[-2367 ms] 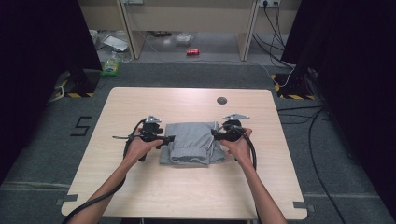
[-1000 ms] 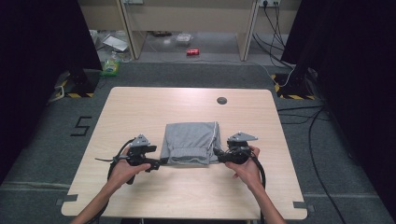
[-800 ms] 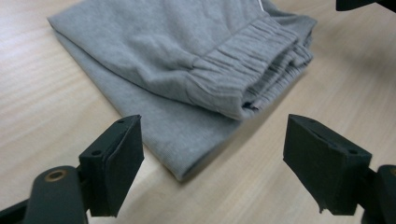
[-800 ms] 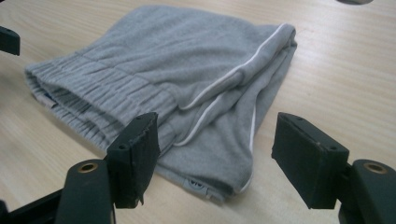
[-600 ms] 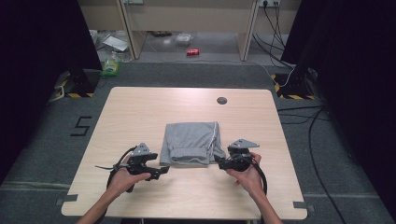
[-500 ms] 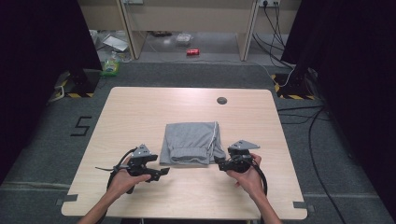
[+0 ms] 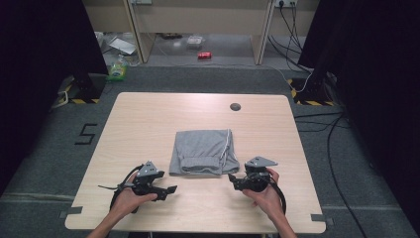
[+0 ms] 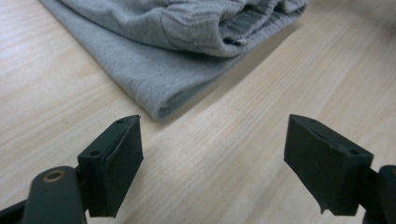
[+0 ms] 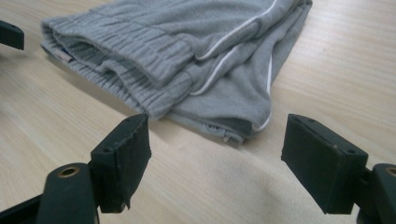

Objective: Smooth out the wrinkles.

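Observation:
A grey folded garment (image 7: 203, 151) with a white stripe lies flat in the middle of the wooden table (image 7: 148, 124). My left gripper (image 7: 170, 190) rests near the front edge, just short of the garment's near left corner, jaws wide open and empty. In the left gripper view the gripper (image 8: 215, 130) faces the folded corner of the garment (image 8: 177, 60) across bare wood. My right gripper (image 7: 233, 181) sits off the near right corner. Its jaws have just been opening and nothing is between them. In the right gripper view the gripper (image 9: 217, 128) looks at the garment's (image 9: 187, 46) ribbed waistband.
A small black round cap (image 7: 235, 106) sits at the table's far side. On the floor beyond lie a red can (image 7: 204, 55) and a green bottle (image 7: 117, 69). Cables run along the floor at the right. The left gripper's jaw tip (image 9: 9, 35) shows in the right gripper view.
Both grippers have drawn back from the garment's sides toward the table's near edge and lowered. The garment now lies free and folded smaller than 2.4 s ago.

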Available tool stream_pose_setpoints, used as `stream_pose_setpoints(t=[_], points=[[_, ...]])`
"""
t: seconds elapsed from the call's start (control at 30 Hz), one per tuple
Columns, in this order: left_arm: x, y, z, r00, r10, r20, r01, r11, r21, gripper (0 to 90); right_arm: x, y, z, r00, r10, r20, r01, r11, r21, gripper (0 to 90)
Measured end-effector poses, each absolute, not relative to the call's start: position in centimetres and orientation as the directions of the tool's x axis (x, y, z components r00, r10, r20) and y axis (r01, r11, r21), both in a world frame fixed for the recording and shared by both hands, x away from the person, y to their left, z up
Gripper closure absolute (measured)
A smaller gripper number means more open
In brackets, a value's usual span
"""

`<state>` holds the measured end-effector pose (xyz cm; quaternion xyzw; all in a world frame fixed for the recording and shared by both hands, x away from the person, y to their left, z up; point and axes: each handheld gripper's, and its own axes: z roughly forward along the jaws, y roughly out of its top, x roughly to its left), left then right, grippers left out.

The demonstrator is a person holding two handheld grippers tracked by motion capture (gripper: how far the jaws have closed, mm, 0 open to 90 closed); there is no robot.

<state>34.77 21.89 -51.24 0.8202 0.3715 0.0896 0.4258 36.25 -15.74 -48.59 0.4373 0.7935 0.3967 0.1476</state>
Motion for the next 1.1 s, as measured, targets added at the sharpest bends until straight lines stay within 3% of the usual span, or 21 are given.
stream_pose_setpoints(t=[0.83,1.1], points=[[32.1,24.1,-51.9,0.7,0.704,-0.119,0.531,-0.402,0.746,17.8,32.8,-17.3,-50.1,-0.577,0.811,0.091,0.585,0.333,0.74,18.1],[31.4,25.0,-52.2,0.689,0.723,-0.047,0.502,-0.43,0.751,17.1,31.7,-17.5,-50.8,-0.596,0.801,0.065,0.583,0.375,0.72,16.8]])
